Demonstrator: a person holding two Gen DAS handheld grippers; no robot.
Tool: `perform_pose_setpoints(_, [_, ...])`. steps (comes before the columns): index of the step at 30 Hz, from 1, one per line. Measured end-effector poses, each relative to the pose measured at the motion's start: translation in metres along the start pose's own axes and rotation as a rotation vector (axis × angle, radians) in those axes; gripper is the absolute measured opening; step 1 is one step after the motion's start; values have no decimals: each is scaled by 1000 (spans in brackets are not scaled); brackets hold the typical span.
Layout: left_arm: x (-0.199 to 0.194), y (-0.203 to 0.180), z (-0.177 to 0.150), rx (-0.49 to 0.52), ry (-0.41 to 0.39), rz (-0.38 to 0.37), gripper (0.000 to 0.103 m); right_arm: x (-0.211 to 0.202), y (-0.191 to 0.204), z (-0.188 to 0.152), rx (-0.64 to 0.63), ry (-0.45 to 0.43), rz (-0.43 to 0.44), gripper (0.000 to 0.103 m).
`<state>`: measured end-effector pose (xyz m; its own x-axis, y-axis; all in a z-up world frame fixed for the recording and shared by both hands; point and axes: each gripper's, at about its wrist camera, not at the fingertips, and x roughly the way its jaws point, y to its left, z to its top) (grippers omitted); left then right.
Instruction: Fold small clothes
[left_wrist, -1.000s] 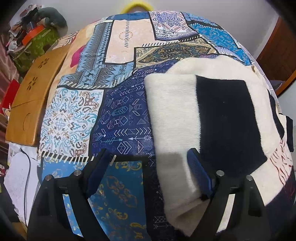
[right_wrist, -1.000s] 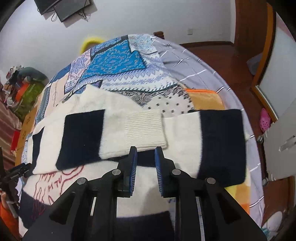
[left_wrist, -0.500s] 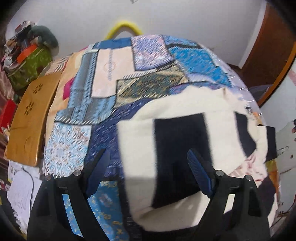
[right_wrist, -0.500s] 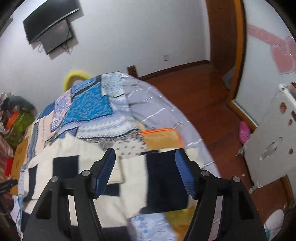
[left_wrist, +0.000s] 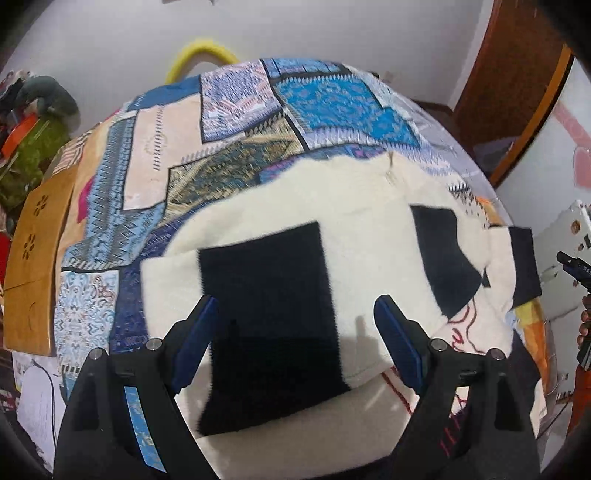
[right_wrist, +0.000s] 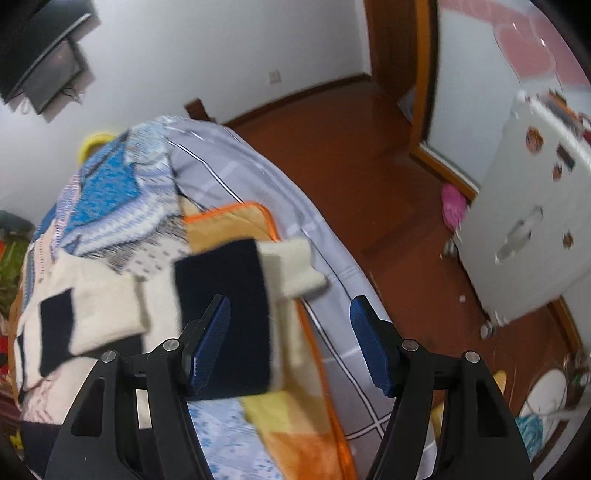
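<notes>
A cream sweater with navy blocks lies spread on the patchwork bed cover, its left sleeve folded over the body. My left gripper is open and empty, hovering above that sleeve's navy band. In the right wrist view the sweater's right sleeve with its cream cuff lies out toward the bed's right edge. My right gripper is open and empty above it.
A wooden board lies along the bed's left side. A grey striped sheet and an orange-edged blanket cover the bed's right side. Wooden floor, a white cabinet and a door frame stand to the right.
My right gripper has opened, letting go of the sweater, and swung right over the right sleeve. My left gripper stayed open and moved right over the folded left sleeve.
</notes>
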<state>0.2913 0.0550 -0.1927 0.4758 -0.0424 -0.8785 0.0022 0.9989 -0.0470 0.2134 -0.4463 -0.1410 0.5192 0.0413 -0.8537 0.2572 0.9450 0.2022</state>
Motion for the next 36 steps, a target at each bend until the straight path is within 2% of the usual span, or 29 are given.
perform_pose_setpoints(5, [19, -1, -3, -7, 51, 12, 86, 32, -20, -12, 80, 81, 33, 64])
perform_pose_setpoints(8, [27, 1, -5, -12, 68, 22, 86, 44, -23, -14, 96, 98, 40, 64])
perform_pose_setpoints(14, [41, 4, -13, -26, 100, 40, 86, 63, -27, 0, 128, 100, 66, 64])
perform_pose_setpoints(18, [46, 1, -16, -29, 103, 39, 87, 81, -29, 17, 128, 121, 53, 64])
perform_pose_setpoints(22, [48, -1, -17, -21, 98, 42, 89, 104, -31, 20, 151, 177, 57, 62])
perform_pose_setpoints(25, [51, 2, -17, -37, 103, 35, 91, 112, -30, 17, 149, 185, 59, 60])
perform_pose_setpoints(27, [52, 3, -17, -45, 105, 31, 92, 114, -33, 16, 172, 185, 78, 56])
perform_pose_setpoints(29, [52, 3, -17, -47, 103, 31, 92, 119, -38, 15, 213, 216, 123, 48])
perform_pose_setpoints(31, [51, 3, -18, -47, 99, 34, 92, 121, -43, 12, 244, 232, 160, 46])
perform_pose_setpoints(33, [52, 3, -18, -48, 99, 34, 92, 118, -44, 10, 256, 235, 179, 40])
perform_pose_setpoints(35, [52, 3, -18, -51, 99, 34, 92, 116, -43, 9, 259, 238, 196, 30])
perform_pose_setpoints(36, [51, 3, -18, -51, 99, 34, 92, 114, -42, 9, 256, 240, 200, 28])
